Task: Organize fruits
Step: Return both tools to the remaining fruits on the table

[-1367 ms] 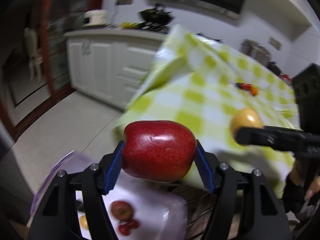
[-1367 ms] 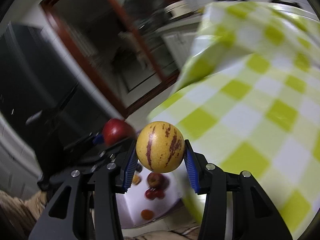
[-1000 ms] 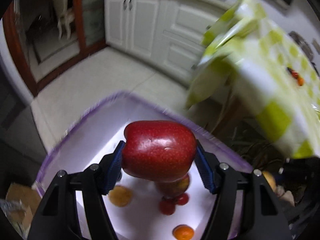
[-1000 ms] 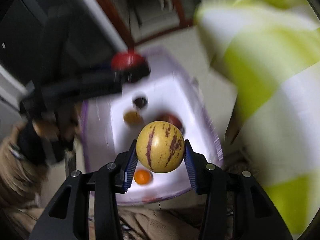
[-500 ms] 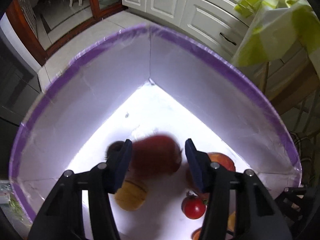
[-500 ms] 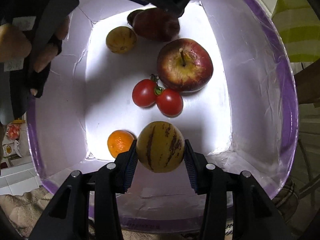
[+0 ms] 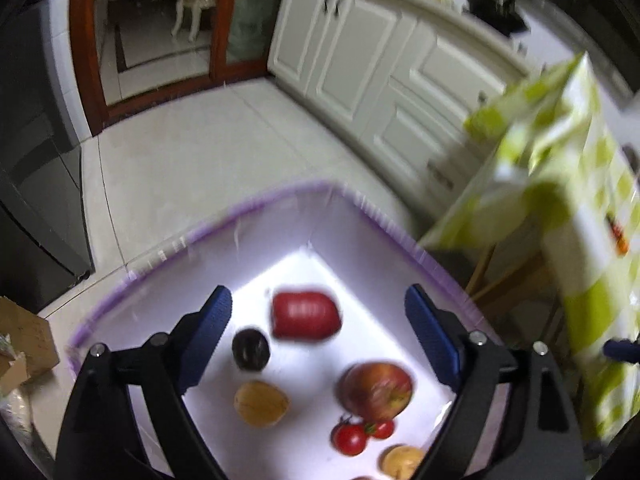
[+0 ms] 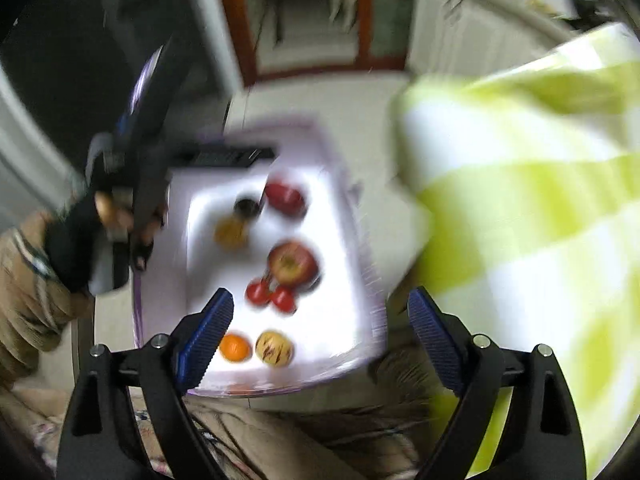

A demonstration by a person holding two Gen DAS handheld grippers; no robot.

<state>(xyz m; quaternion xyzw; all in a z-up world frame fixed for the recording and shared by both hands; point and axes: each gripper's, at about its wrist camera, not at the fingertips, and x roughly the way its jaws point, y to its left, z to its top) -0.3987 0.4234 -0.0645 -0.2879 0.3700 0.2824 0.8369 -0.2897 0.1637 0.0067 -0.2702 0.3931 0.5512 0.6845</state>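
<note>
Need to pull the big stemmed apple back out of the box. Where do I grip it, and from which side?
Come straight down on the apple and close across its round sides, on the line clear of the two tomatoes touching it; its stem end faces up, so the widest part is reachable.

Both views are dim indoors and strongly bent at the dark round edges. The white floor of the box (image 7: 304, 268) glares brightly. Motion blur smears the right wrist view most; the green checked cloth (image 8: 520, 200) and the fruits look soft.
</note>
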